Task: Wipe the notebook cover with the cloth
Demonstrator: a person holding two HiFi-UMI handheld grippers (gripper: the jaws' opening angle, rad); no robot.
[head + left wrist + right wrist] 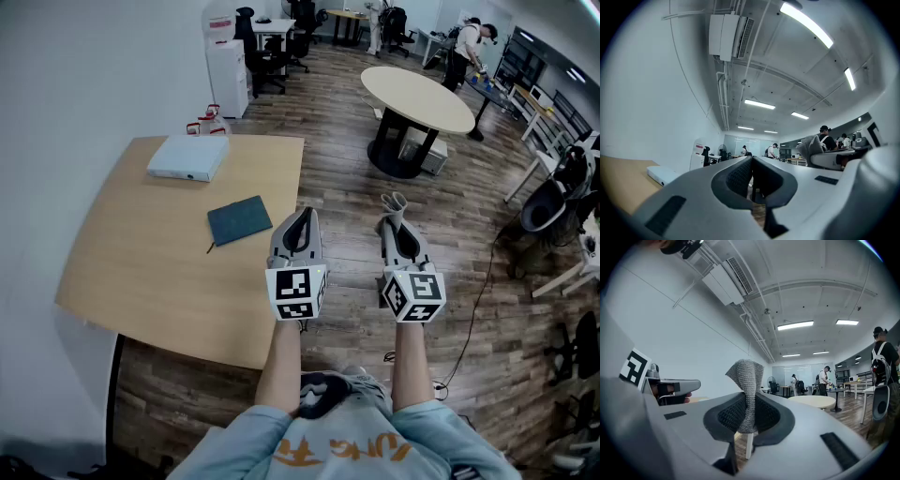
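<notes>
The right claw [749, 411] is pinching the grey knitted cloth [746, 380], which is standing up between its jaws, ready for wiping. The left claw [751, 166] is pressed together on nothing, probably free to steady the notebook [240, 219]. The dark notebook is lying flat on the light wooden tabletop [141, 262], near its right edge and apart from both claws. A white box [187, 157] is resting further back. Around is a large office with a plank floor [347, 202] and a round table [417, 97].
</notes>
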